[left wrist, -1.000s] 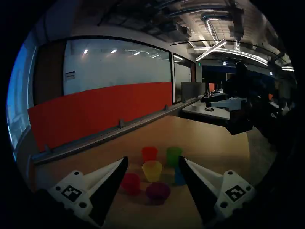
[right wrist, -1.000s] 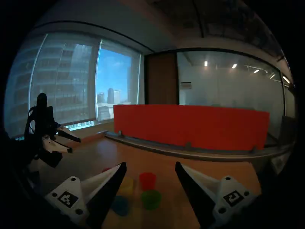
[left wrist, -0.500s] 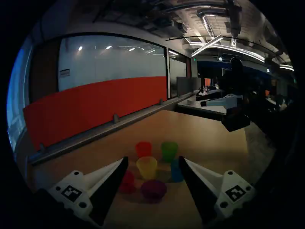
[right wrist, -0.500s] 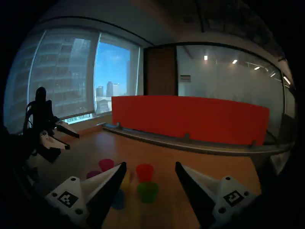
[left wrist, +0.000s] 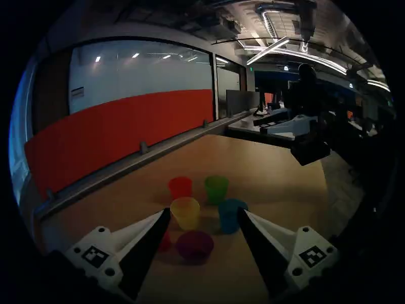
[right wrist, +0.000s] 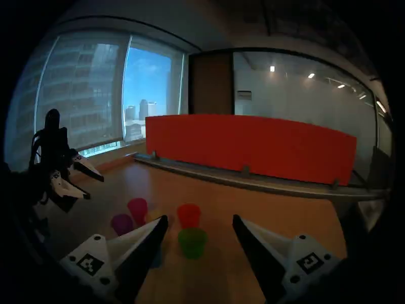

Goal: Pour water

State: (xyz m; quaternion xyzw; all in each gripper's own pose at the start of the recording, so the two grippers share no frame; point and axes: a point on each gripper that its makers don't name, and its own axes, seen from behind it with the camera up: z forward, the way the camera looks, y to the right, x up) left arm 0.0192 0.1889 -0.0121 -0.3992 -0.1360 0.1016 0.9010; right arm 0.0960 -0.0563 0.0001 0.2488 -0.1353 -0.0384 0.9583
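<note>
Left gripper view: my left gripper (left wrist: 202, 210) holds its two fingers spread wide apart, gripping nothing. Six cups stand in a cluster on the wooden table (left wrist: 273, 182), ahead of the fingertips. The red cup (left wrist: 180, 186) and green cup (left wrist: 216, 188) form the far row. The yellow cup (left wrist: 185, 213) and blue cup (left wrist: 231, 215) stand nearer, and the purple cup (left wrist: 195, 245) is nearest. The pink cup (left wrist: 164, 240) is partly hidden behind my left finger. My right gripper (left wrist: 260, 124) hangs above the table's far right side, well apart from the cups.

Right gripper view: my right gripper (right wrist: 199, 218) is likewise spread open and empty. The red cup (right wrist: 189, 215) and green cup (right wrist: 192, 242) stand between the fingers. The pink cup (right wrist: 137, 210) and purple cup (right wrist: 122, 223) stand to the left. My left gripper (right wrist: 96, 187) is at far left, fingers apart. A red partition (right wrist: 253, 147) borders the table's far edge
</note>
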